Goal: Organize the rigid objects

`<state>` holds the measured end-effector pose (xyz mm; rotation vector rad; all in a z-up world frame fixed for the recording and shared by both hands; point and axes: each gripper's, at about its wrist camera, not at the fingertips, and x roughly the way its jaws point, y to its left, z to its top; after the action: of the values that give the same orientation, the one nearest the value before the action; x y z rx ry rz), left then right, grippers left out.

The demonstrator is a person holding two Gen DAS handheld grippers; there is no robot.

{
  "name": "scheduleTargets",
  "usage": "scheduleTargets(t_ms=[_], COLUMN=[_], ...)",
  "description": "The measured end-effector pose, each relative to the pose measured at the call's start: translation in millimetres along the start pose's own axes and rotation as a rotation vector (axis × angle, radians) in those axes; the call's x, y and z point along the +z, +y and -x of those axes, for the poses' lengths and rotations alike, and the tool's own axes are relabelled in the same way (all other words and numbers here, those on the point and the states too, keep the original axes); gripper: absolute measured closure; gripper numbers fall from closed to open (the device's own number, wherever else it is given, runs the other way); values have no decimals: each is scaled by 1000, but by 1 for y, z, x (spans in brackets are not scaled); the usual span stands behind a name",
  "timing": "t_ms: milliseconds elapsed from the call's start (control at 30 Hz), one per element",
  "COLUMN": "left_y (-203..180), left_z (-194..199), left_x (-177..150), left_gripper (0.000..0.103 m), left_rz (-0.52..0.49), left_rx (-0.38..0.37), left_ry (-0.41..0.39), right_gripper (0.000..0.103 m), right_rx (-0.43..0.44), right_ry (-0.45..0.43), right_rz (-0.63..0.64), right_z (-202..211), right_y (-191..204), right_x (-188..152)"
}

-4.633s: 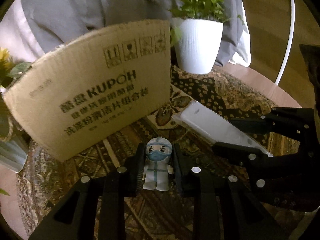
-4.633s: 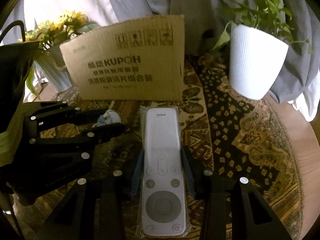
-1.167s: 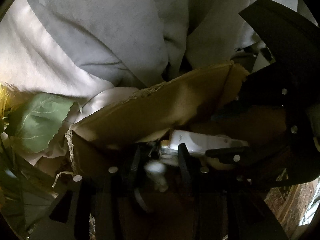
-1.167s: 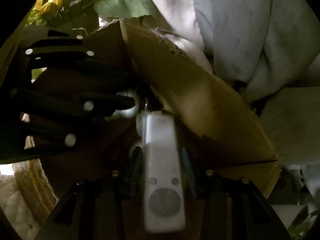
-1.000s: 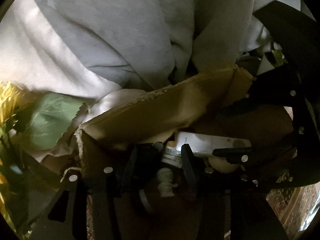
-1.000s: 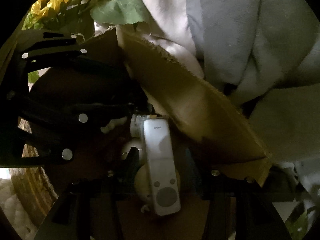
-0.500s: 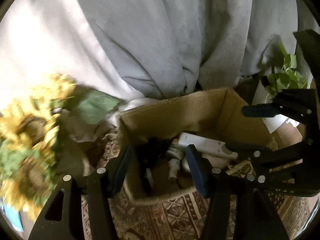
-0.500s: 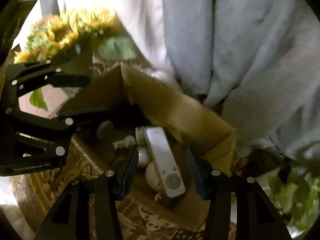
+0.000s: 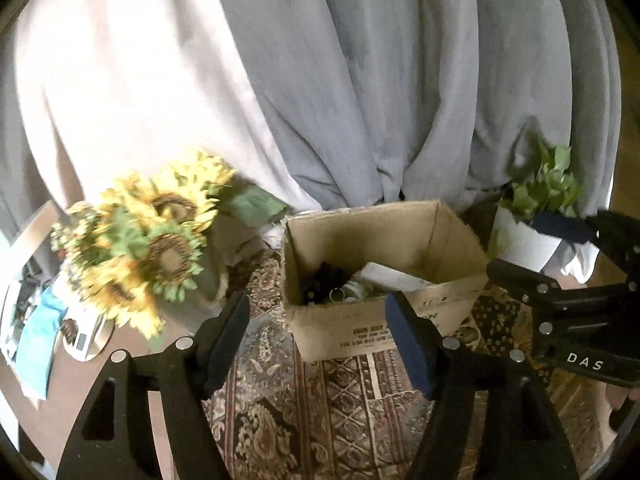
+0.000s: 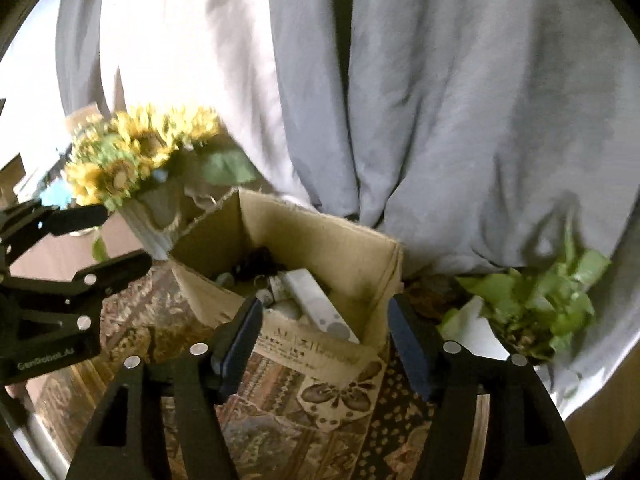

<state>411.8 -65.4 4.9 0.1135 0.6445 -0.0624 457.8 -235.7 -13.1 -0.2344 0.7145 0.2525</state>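
Observation:
An open cardboard box (image 9: 452, 240) stands on the patterned rug; it also shows in the right wrist view (image 10: 352, 248). A white remote (image 10: 320, 308) lies inside it among several small items, and shows in the left wrist view (image 9: 394, 278). The small figurine is not clearly visible. My left gripper (image 9: 318, 320) is open and empty, held in front of the box. My right gripper (image 10: 322, 326) is open and empty, also in front of the box. The right gripper shows at the right in the left wrist view (image 9: 532, 248); the left gripper shows at the left in the right wrist view (image 10: 116, 236).
A vase of sunflowers (image 9: 148, 240) stands left of the box. A white pot with a green plant (image 9: 528, 236) stands to its right, also in the right wrist view (image 10: 532, 312). Grey curtains (image 9: 360, 80) hang behind. The rug (image 9: 320, 400) covers the round table.
Both grippers let go of the figurine and the remote inside the box, opened wide, and pulled back and up out of the box.

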Motion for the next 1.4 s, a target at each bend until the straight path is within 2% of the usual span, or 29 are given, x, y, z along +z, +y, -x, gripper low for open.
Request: scheduleTargets(t_ms=[200, 433, 600, 867, 1033, 1400], left_y=[-4, 1, 6, 12, 16, 3], left_z=[48, 94, 132, 195, 233, 299], left_x=[-19, -43, -63, -101, -122, -159], left_gripper=[23, 15, 10, 0, 0, 0], left_rz=[30, 63, 52, 7, 0, 15], left_rx=[20, -6, -11, -30, -17, -15], left_ry=[-60, -113, -151, -197, -227, -271], right_gripper=[32, 29, 24, 17, 12, 11], right_rx=[-1, -73, -128, -163, -165, -183], right_ry=[-49, -133, -192, -223, -236, -268], right_rz=[-89, -133, -137, -201, -245, -280], right_z=[41, 101, 145, 203, 235, 301], right_y=[1, 20, 45, 81, 97, 113], right_x=[-21, -45, -62, -98, -123, -161])
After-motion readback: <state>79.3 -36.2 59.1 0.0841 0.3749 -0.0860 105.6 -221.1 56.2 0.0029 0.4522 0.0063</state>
